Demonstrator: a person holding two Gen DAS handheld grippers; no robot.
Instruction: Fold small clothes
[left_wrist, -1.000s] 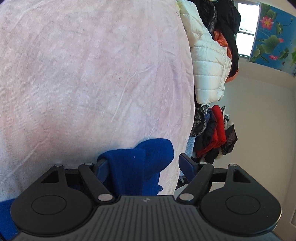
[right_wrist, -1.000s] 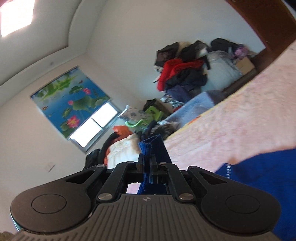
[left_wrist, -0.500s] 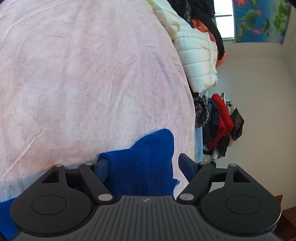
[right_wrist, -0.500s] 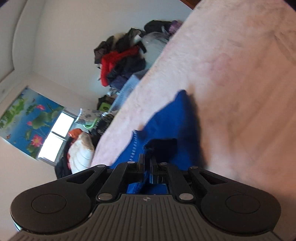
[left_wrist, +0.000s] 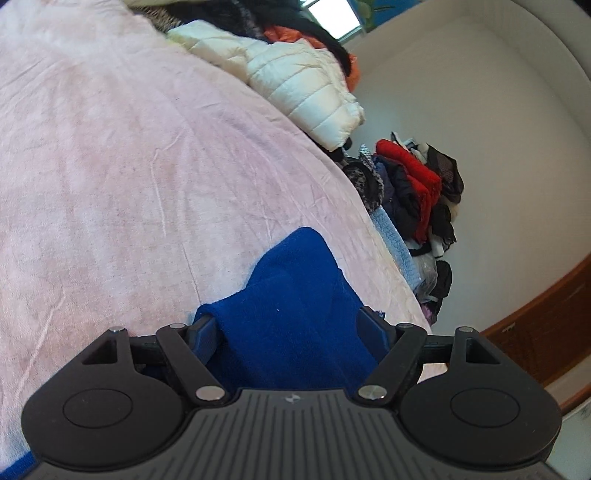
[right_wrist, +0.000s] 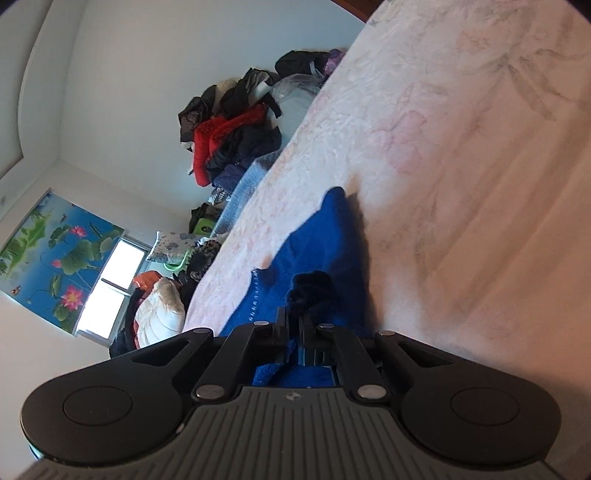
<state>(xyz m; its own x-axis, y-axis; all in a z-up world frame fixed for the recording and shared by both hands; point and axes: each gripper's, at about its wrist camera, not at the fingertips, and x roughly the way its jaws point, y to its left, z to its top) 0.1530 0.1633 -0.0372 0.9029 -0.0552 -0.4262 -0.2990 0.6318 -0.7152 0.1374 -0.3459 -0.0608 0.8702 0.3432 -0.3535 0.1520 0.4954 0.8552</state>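
Observation:
A small blue knit garment (left_wrist: 295, 302) lies on the pink bedspread (left_wrist: 110, 177). My left gripper (left_wrist: 291, 326) is open, its jaws wide apart, and the blue cloth lies between them without being pinched. In the right wrist view the same blue garment (right_wrist: 317, 243) stretches away over the bed. My right gripper (right_wrist: 294, 325) is shut on an edge of it, low over the bedspread (right_wrist: 461, 166).
A white puffer jacket (left_wrist: 306, 85) and dark clothes lie at the bed's far end. A heap of red and black clothes (left_wrist: 417, 192) stands against the wall beyond the bed edge. A window with a lotus blind (right_wrist: 62, 258) is behind.
My right gripper came down from pointing at the ceiling and now holds the blue cloth low over the bed. The left view has tilted; more blue cloth lies between its open jaws.

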